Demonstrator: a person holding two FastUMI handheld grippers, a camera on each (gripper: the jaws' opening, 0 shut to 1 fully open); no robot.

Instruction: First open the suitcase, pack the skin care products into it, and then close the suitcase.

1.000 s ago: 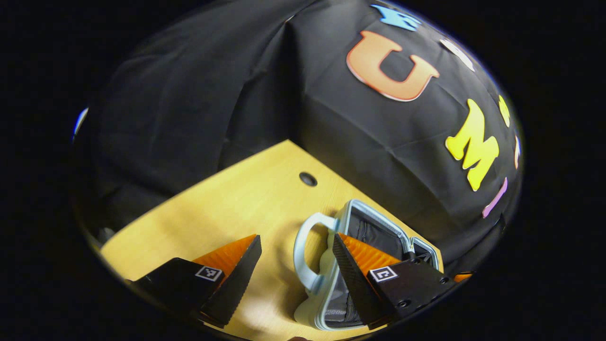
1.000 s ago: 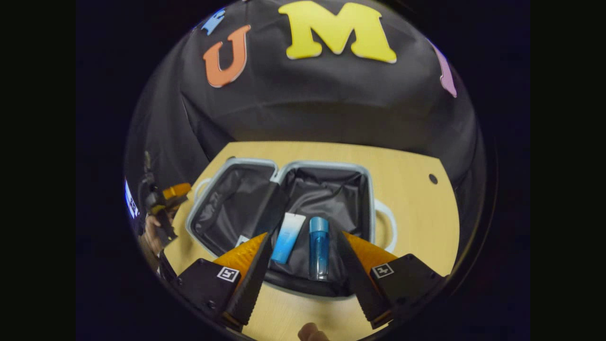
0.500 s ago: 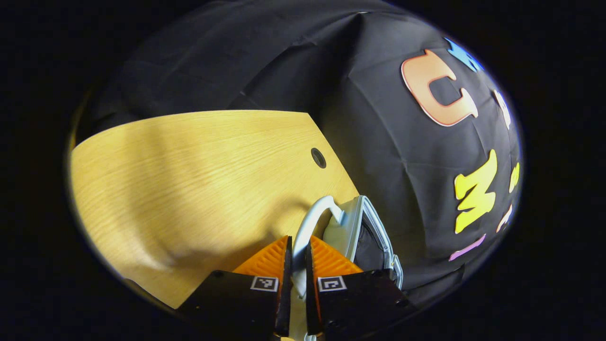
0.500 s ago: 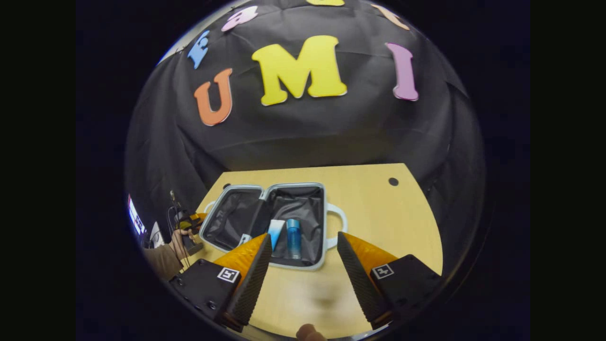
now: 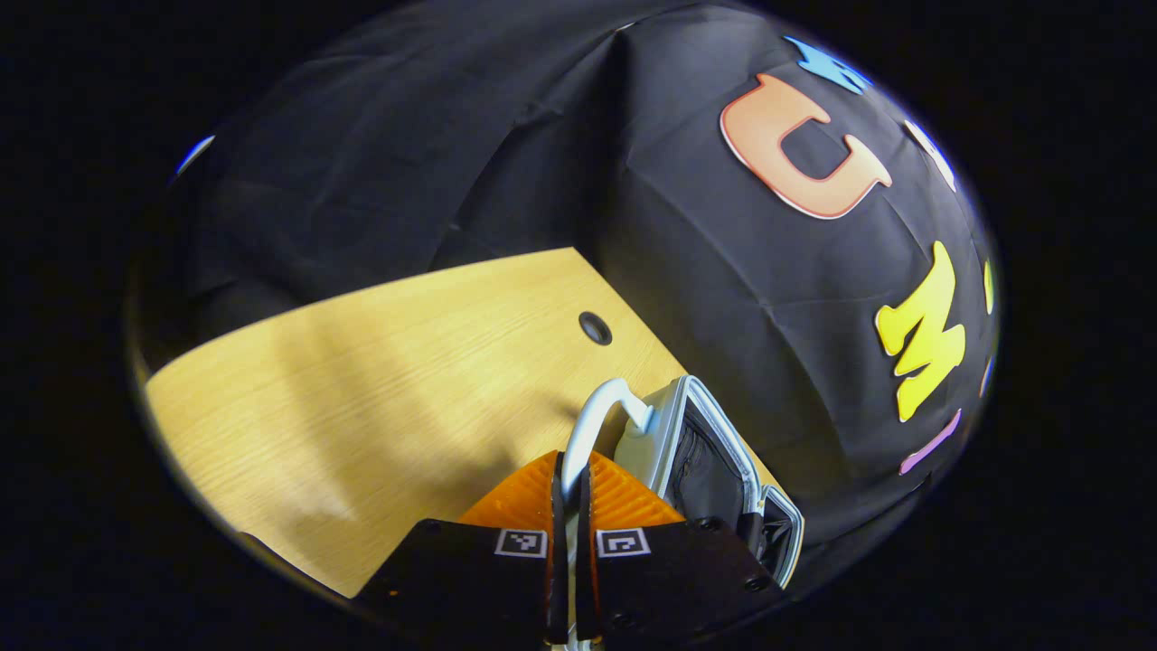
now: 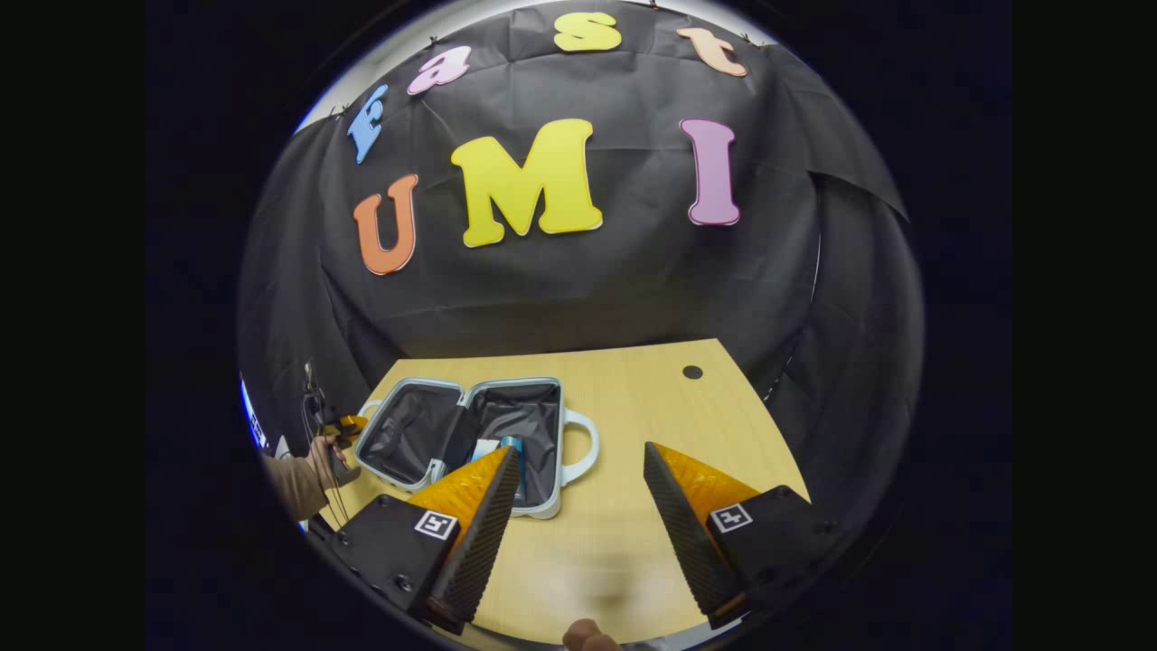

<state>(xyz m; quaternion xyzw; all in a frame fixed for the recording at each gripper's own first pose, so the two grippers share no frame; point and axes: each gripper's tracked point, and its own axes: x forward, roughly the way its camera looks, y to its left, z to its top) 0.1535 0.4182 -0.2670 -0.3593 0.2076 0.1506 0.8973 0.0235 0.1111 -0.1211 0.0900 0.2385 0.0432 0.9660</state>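
Note:
A pale blue suitcase [image 6: 542, 506] lies open on the wooden table [image 6: 651, 416], its dark lining showing. A blue bottle [image 6: 516, 445] and a white-blue tube [image 6: 488, 448] lie in its right half. My left gripper [image 5: 569, 493] is shut on the handle [image 5: 592, 420] of the left half [image 5: 664, 434], which looks tilted up in the left gripper view. From the right gripper view that gripper [image 6: 342, 425] and the hand [image 6: 318, 452] holding it show at the suitcase's left side. My right gripper [image 6: 578, 461] hangs open over the table in front of the suitcase, holding nothing.
A round cable hole [image 6: 692, 372] sits near the table's far right corner, and another cable hole [image 5: 594, 327] lies near the far edge beyond the handle. The second handle [image 6: 583, 443] sticks out on the suitcase's right. The black booth wall closes off the back.
My left gripper closed onto the suitcase handle and the left half tipped up a little. My right gripper drew back from the suitcase, still open, leaving tube and bottle inside.

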